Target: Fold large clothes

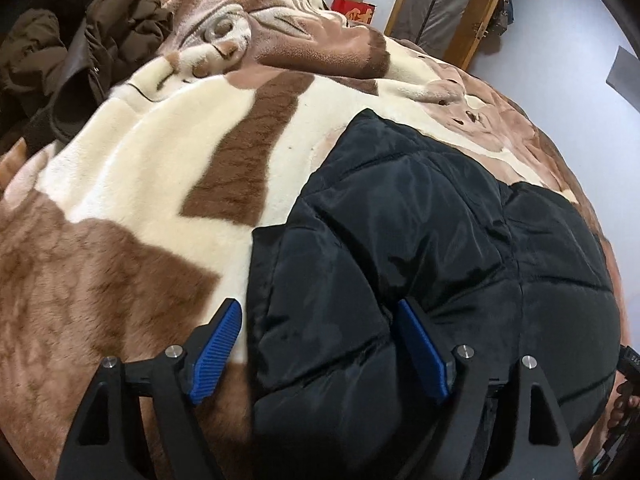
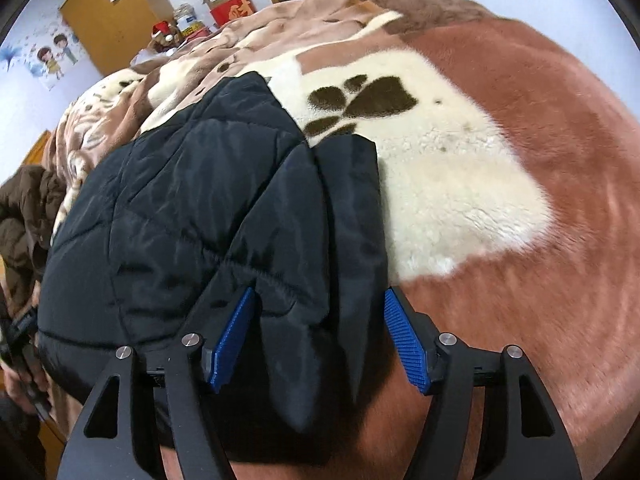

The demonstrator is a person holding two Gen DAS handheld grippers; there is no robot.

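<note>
A black quilted puffer jacket (image 1: 420, 240) lies folded in a thick bundle on a plush brown and cream blanket (image 1: 140, 168). My left gripper (image 1: 318, 303) straddles the bundle's left edge. One blue pad (image 1: 218, 348) hangs over the blanket and the other rests over the jacket, with a gap at the edge, so it is open. In the right wrist view the same jacket (image 2: 192, 208) fills the left half. My right gripper (image 2: 320, 290) straddles its right edge and a hanging flap, jaws apart and not pressing, so it is open too.
A brown padded coat (image 1: 80, 32) is heaped at the bed's far left. Beyond the bed stand a red box (image 1: 356, 10) with cartons, a wooden frame (image 1: 452, 8) and an orange door (image 2: 108, 20). A paw print marks the blanket (image 2: 460, 184).
</note>
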